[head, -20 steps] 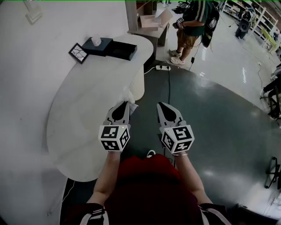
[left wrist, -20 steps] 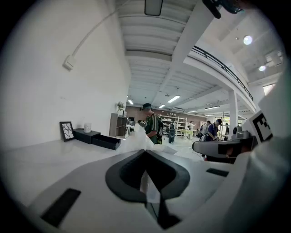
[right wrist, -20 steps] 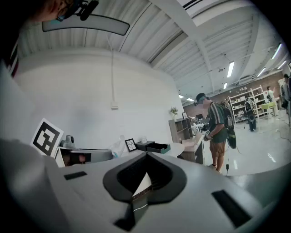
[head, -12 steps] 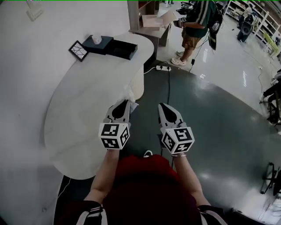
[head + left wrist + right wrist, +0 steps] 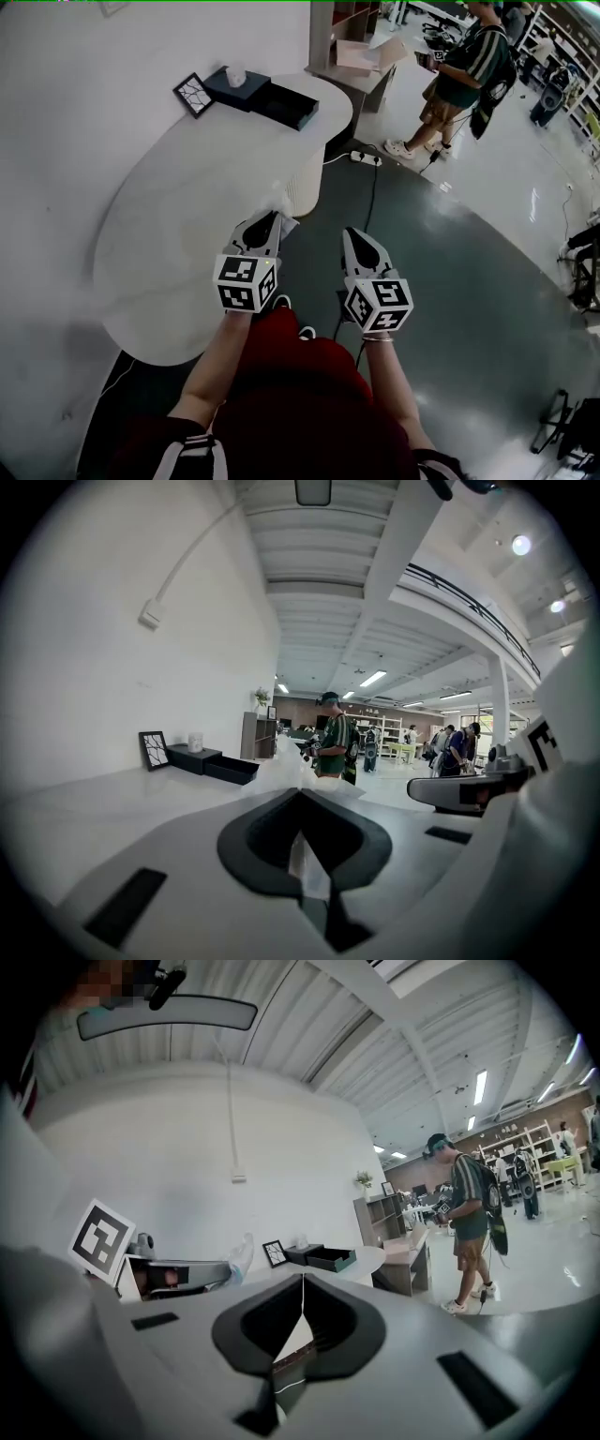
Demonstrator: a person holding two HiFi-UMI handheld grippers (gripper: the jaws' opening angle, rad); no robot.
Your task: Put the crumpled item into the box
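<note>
My left gripper [image 5: 265, 221] is shut on a crumpled white item [image 5: 284, 222], held over the near right edge of the white table. In the left gripper view the crumpled item [image 5: 281, 764] sticks out past the closed tips of the left gripper [image 5: 300, 791]. The open black box [image 5: 289, 105] lies at the table's far end, well ahead of both grippers; it also shows as the box [image 5: 230, 769] and the box [image 5: 330, 1259]. My right gripper [image 5: 354, 236] hangs over the dark floor beside the left one. Seen from its own camera, the right gripper [image 5: 303, 1279] is shut and empty.
A tissue box [image 5: 236, 84] and a small picture frame [image 5: 192, 94] stand beside the black box. The curved white table [image 5: 178, 234] runs along the wall at left. A power strip [image 5: 366, 157] with its cable lies on the floor. A person [image 5: 464, 75] stands at back right.
The head view has shifted, so the table and box now sit further right in it. Both grippers keep their pose; the left still holds the crumpled item.
</note>
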